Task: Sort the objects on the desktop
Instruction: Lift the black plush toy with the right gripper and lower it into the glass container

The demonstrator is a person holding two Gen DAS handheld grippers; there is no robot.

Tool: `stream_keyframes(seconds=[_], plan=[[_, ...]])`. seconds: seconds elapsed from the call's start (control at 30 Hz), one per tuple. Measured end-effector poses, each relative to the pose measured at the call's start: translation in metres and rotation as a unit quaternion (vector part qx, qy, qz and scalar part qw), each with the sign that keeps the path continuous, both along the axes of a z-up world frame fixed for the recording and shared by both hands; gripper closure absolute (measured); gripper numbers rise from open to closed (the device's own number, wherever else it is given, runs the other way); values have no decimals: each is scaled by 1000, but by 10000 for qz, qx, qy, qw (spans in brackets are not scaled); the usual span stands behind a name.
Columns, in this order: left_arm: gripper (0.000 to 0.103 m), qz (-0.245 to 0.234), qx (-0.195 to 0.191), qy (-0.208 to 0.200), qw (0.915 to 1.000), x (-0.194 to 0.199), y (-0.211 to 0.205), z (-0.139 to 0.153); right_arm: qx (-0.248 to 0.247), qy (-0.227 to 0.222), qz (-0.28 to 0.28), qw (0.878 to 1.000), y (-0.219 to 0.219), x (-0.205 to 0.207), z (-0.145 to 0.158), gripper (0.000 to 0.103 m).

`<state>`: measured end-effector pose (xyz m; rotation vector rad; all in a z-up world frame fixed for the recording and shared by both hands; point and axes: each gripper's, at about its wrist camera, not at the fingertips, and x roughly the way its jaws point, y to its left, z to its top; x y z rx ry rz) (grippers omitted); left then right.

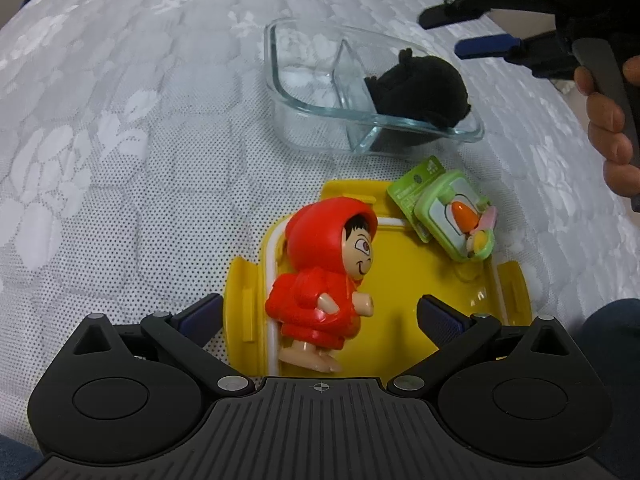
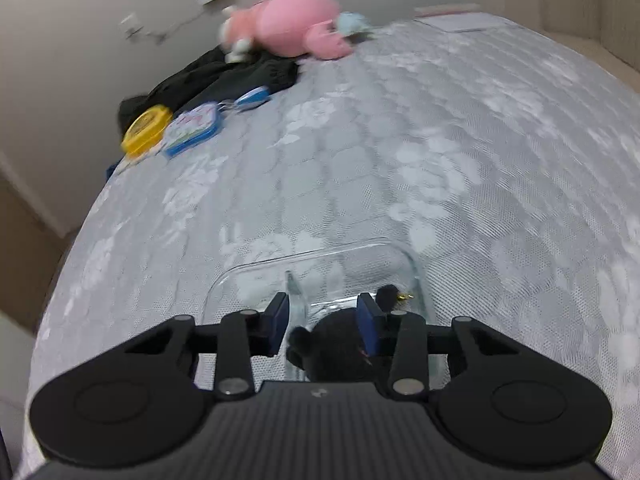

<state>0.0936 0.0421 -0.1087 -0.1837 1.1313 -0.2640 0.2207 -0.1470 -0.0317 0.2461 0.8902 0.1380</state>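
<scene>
In the left wrist view a red-hooded toy figure (image 1: 324, 280) stands in a yellow tray (image 1: 404, 280), with a green packaged toy (image 1: 448, 210) at the tray's far edge. My left gripper (image 1: 320, 312) is open, its fingers wide on either side of the figure without touching it. Beyond lies a divided clear glass container (image 1: 316, 84) with a black plush toy (image 1: 420, 88) in its right compartment. My right gripper (image 1: 468, 34) hovers open above it. In the right wrist view the right gripper (image 2: 322, 326) is open over the black plush (image 2: 332, 344) in the glass container (image 2: 256, 276).
All lies on a grey flower-patterned bedspread (image 2: 400, 160). At the far end are a pink plush (image 2: 292, 24), black clothing (image 2: 224, 76), a yellow round box (image 2: 146, 130) and a blue-edged case (image 2: 194, 130). A wall rises behind the bed.
</scene>
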Motion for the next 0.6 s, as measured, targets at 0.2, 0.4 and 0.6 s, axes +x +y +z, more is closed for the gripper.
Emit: stream_keyframes(seconds=[0.2, 0.4, 0.6], plan=[[0, 8, -26, 88, 10000, 2, 0, -3, -1620, 304, 931, 9819, 35, 9, -13, 29], [0, -11, -57, 162, 9999, 6, 0, -6, -1568, 879, 939, 9792, 36, 16, -46, 38], [0, -6, -79, 184, 9998, 6, 1, -7, -1302, 523, 857, 9864, 37, 13, -23, 44]])
